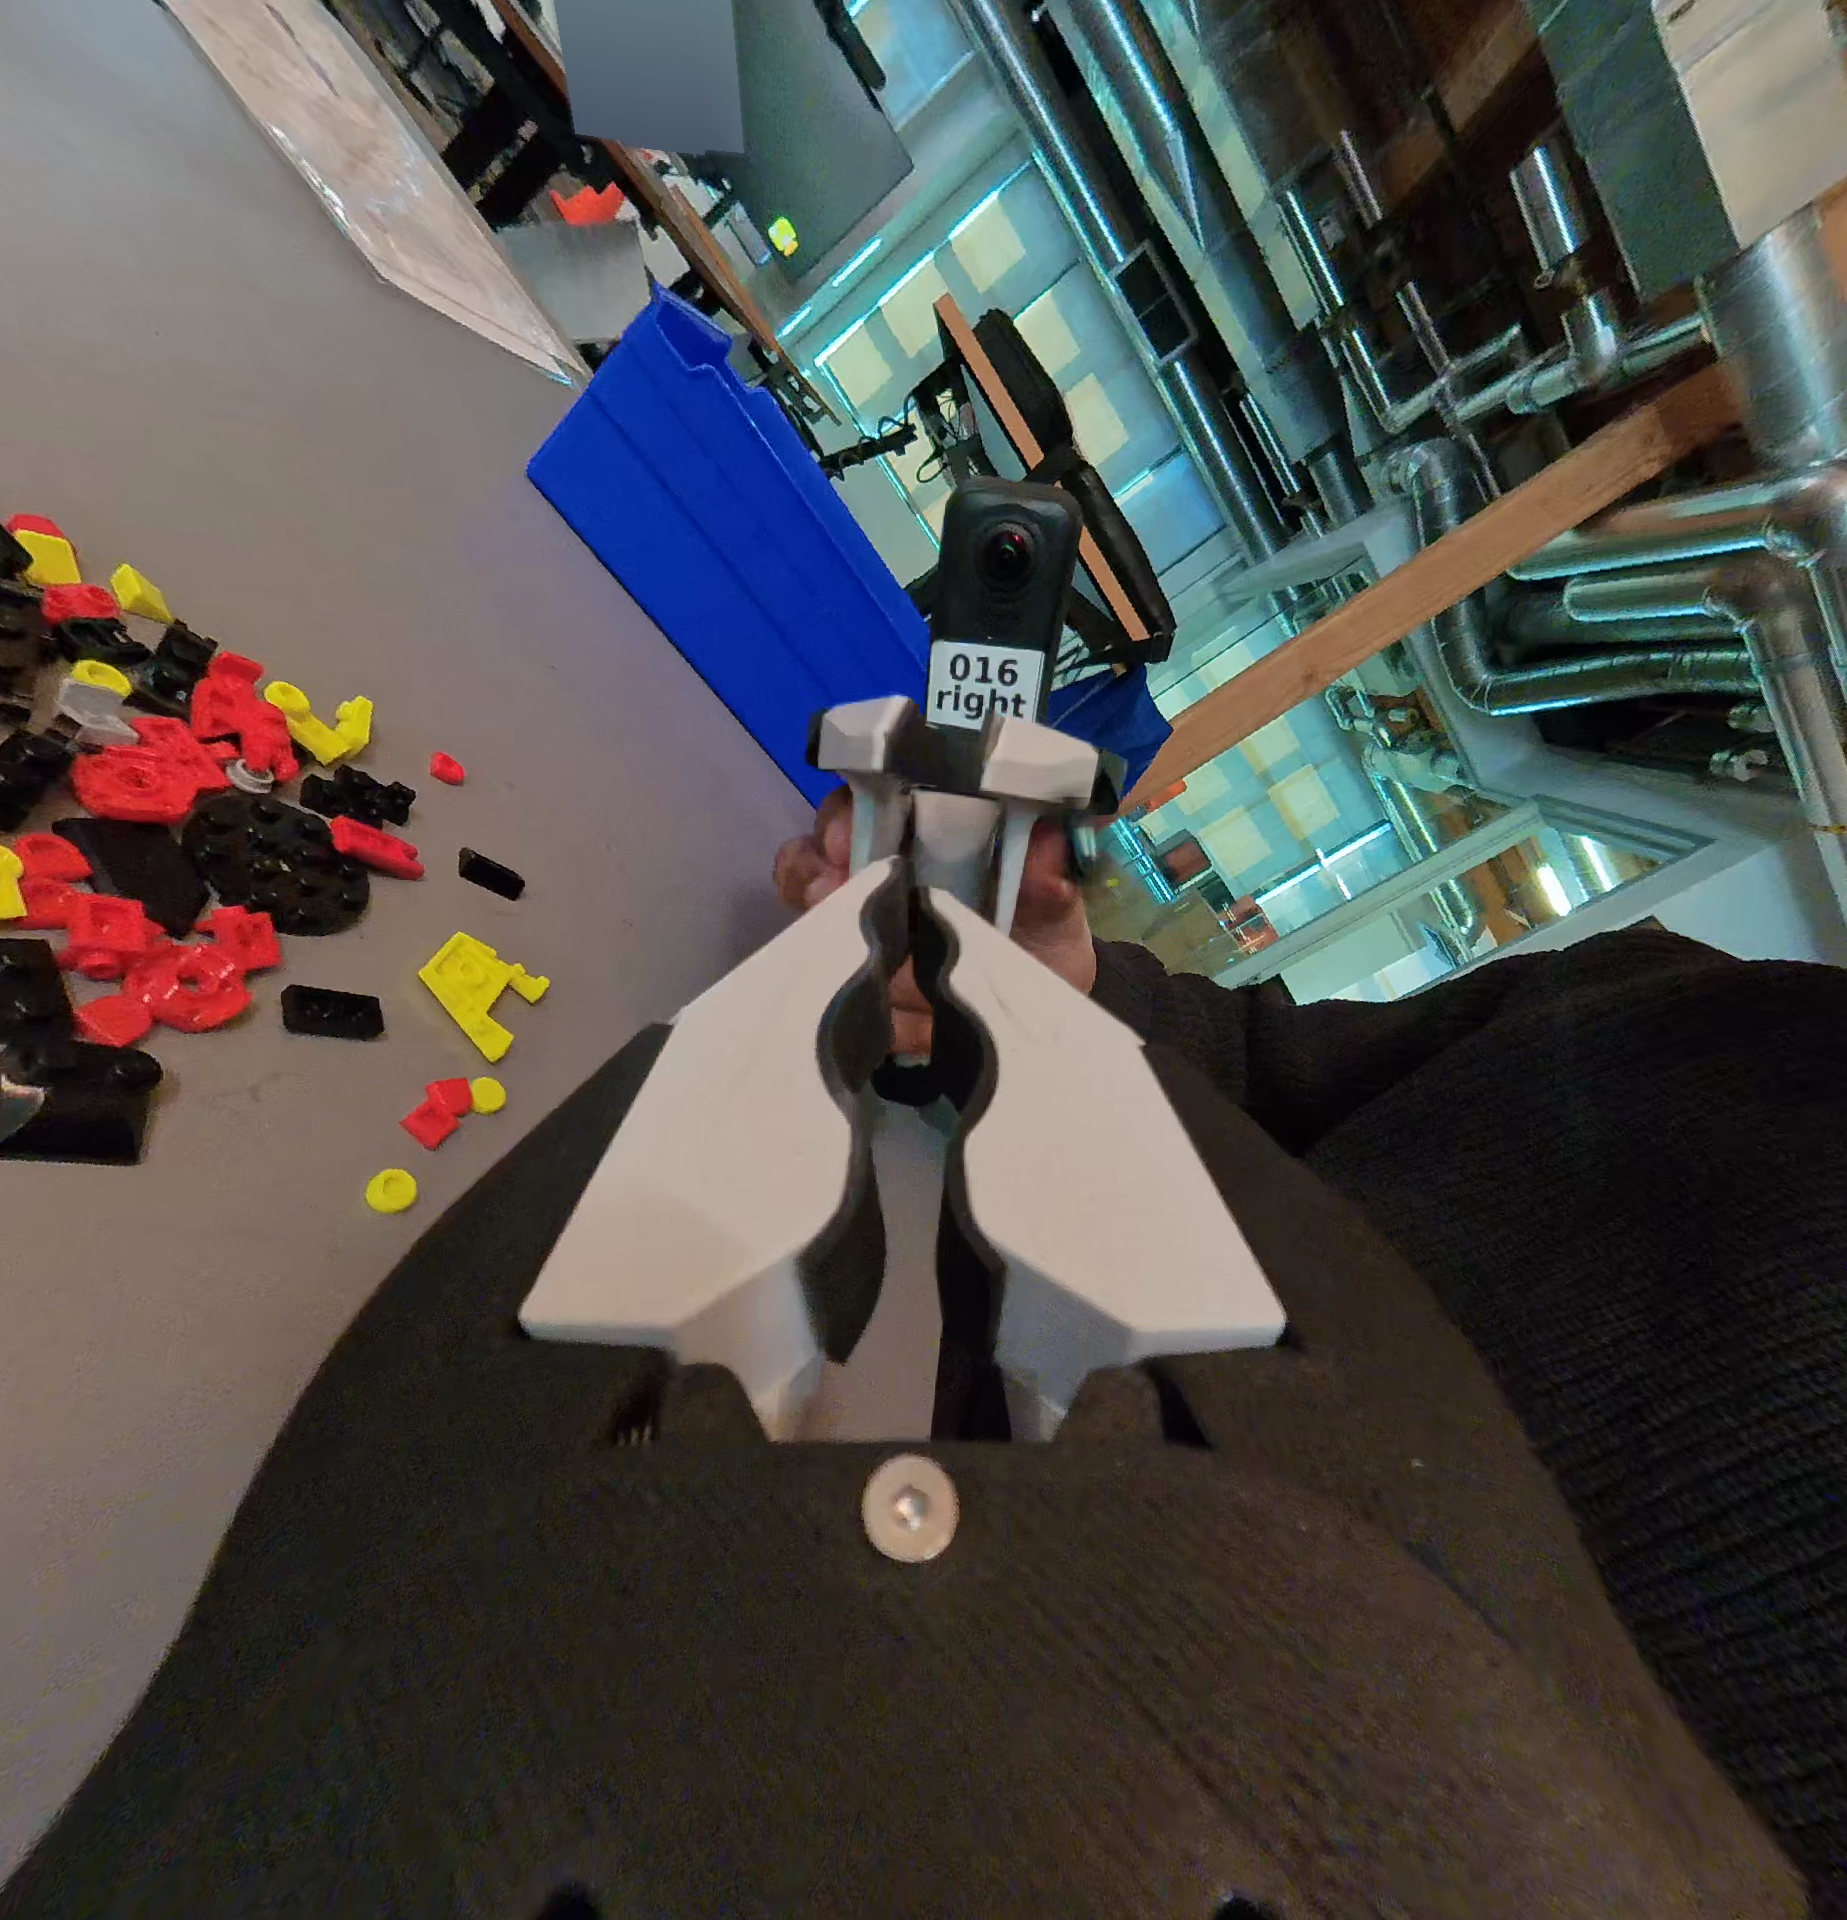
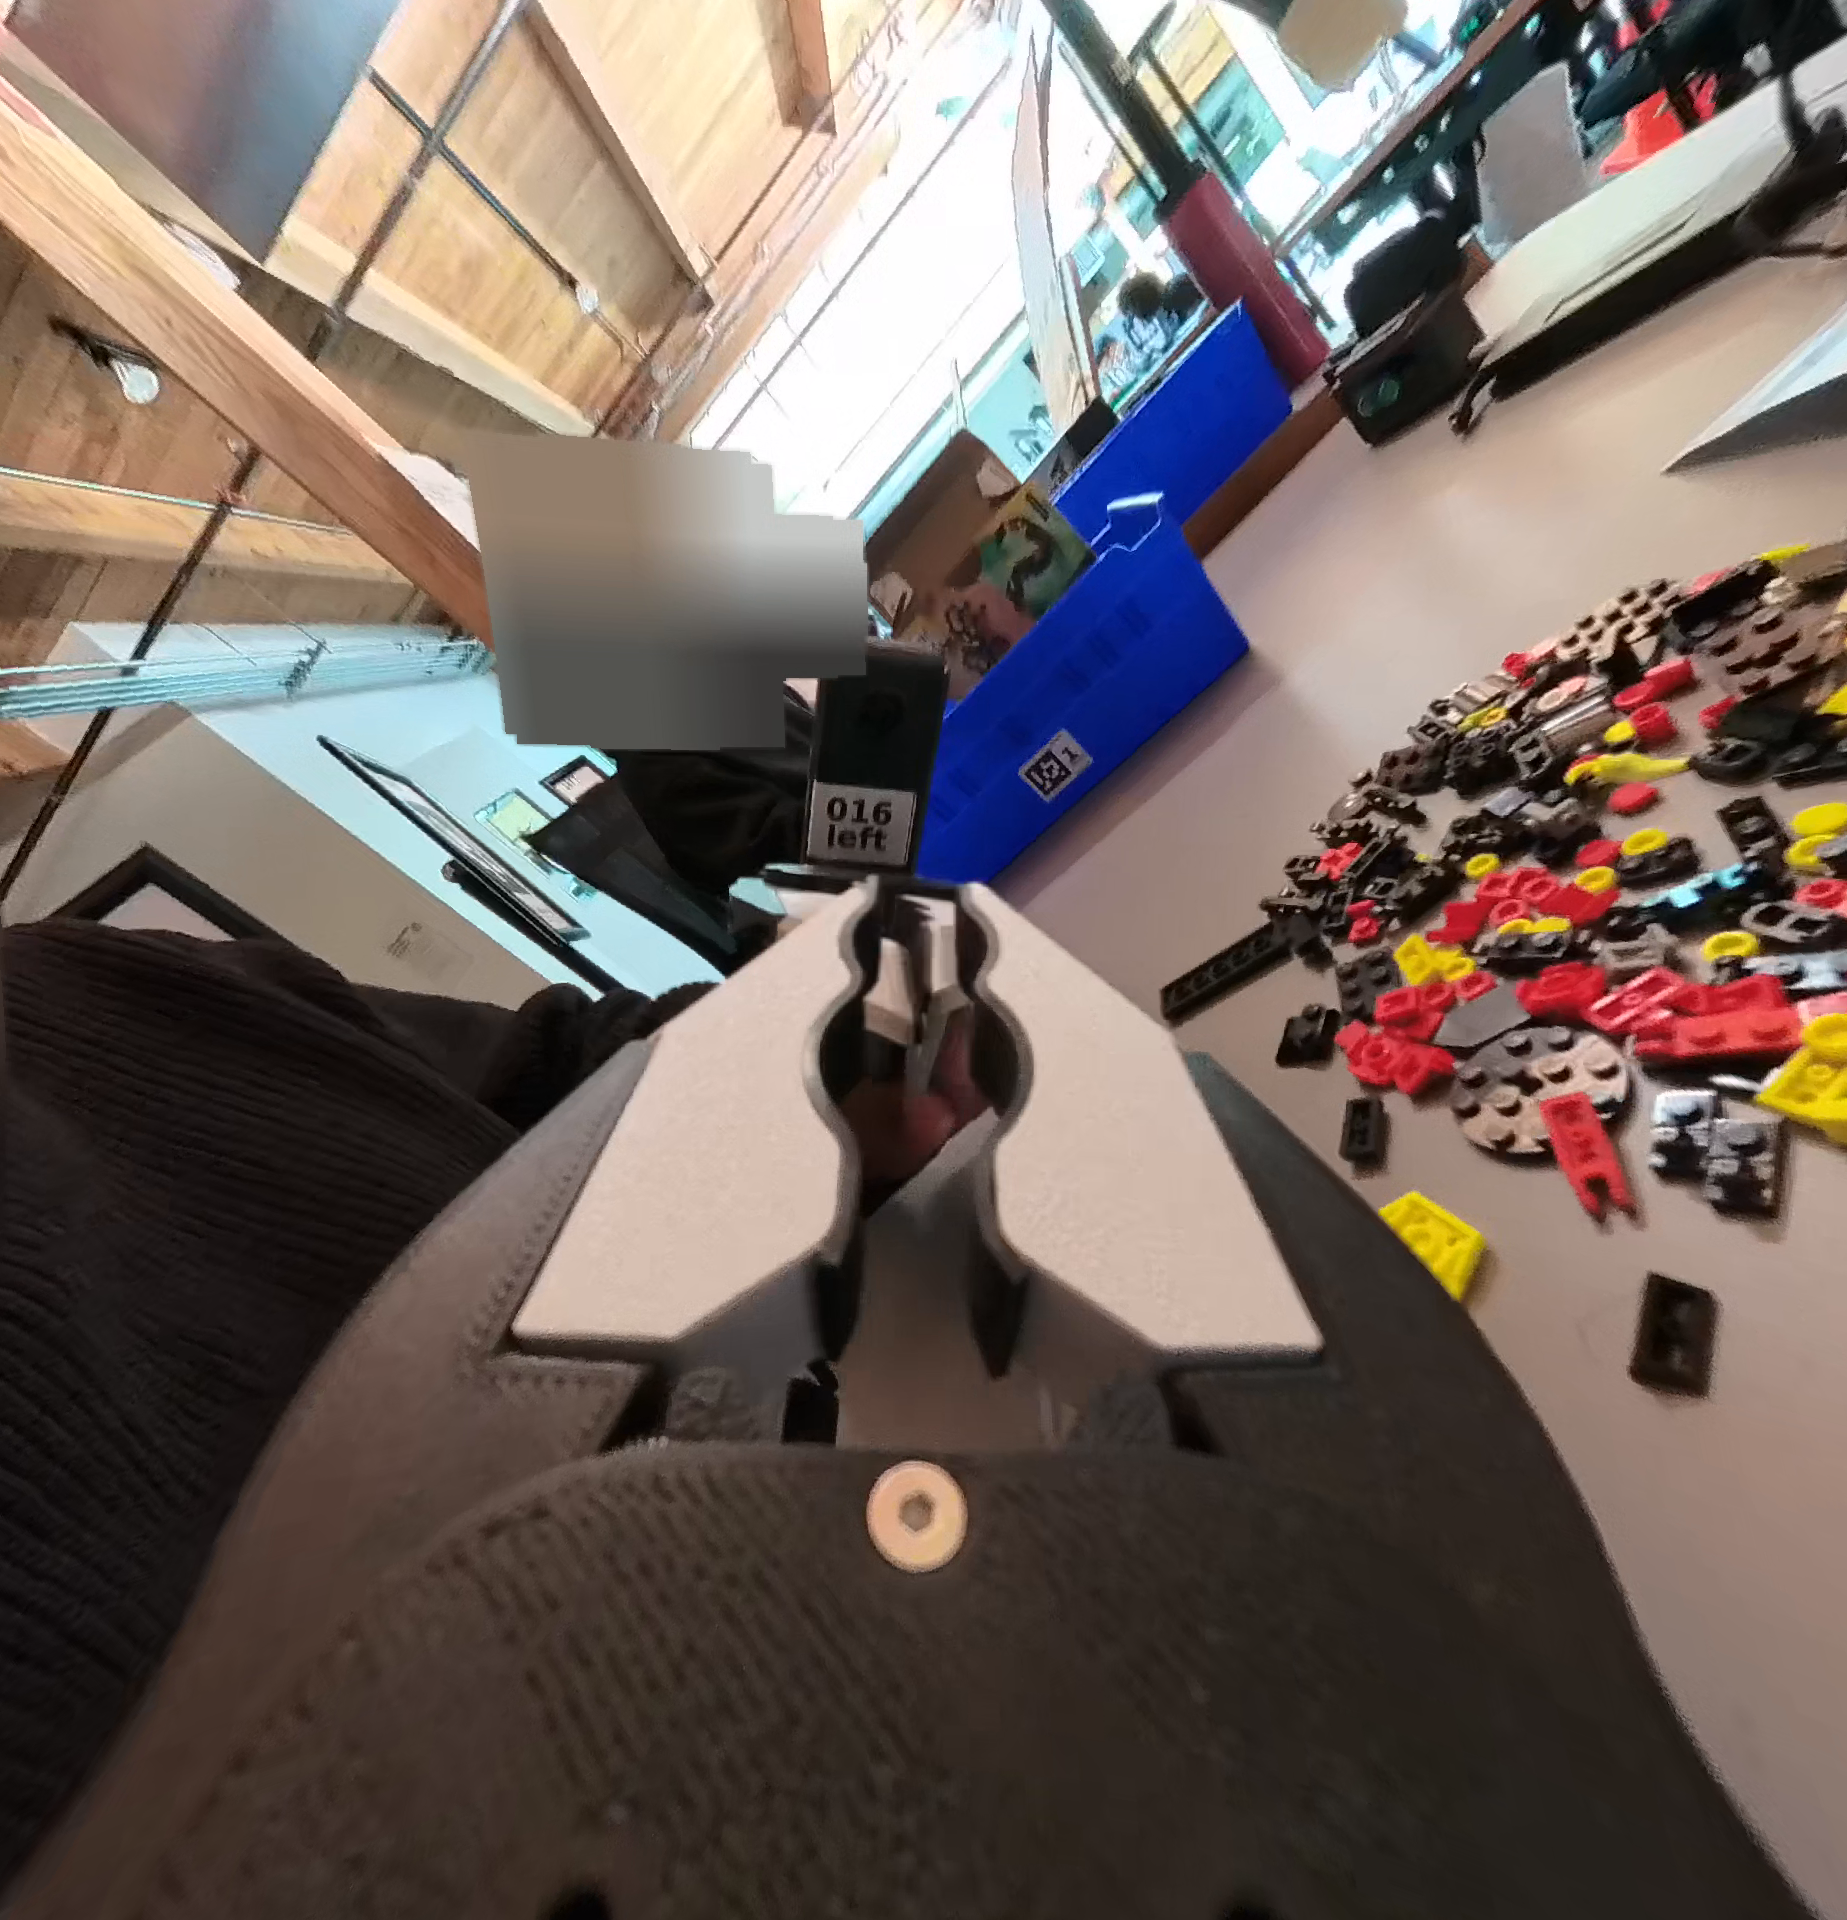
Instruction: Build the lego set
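Both grippers are held in the air off the table's near edge, tilted sideways and pointing tip to tip at each other. My left gripper (image 1: 906, 883) is shut, with its black pads meeting at the tips and nothing visible between them. My right gripper (image 2: 914, 899) has its jaws a narrow gap apart, closed on a small black piece (image 2: 903, 920). Each gripper shows beyond the other's tips: the right one (image 1: 945, 831) and the left one (image 2: 919, 1023). Several loose red, black and yellow lego pieces (image 1: 171, 821) (image 2: 1584, 987) lie in a heap on the grey table.
A blue bin (image 1: 711, 520) (image 2: 1085, 707) stands on the table behind the grippers. A yellow plate (image 1: 472, 987) and a black plate (image 2: 1672, 1345) lie apart from the heap. A person's dark sleeve (image 1: 1521, 1195) sits behind the right gripper. A clear sheet (image 1: 379, 177) lies at the far end. Left and right tips are no more than a few centimetres apart.
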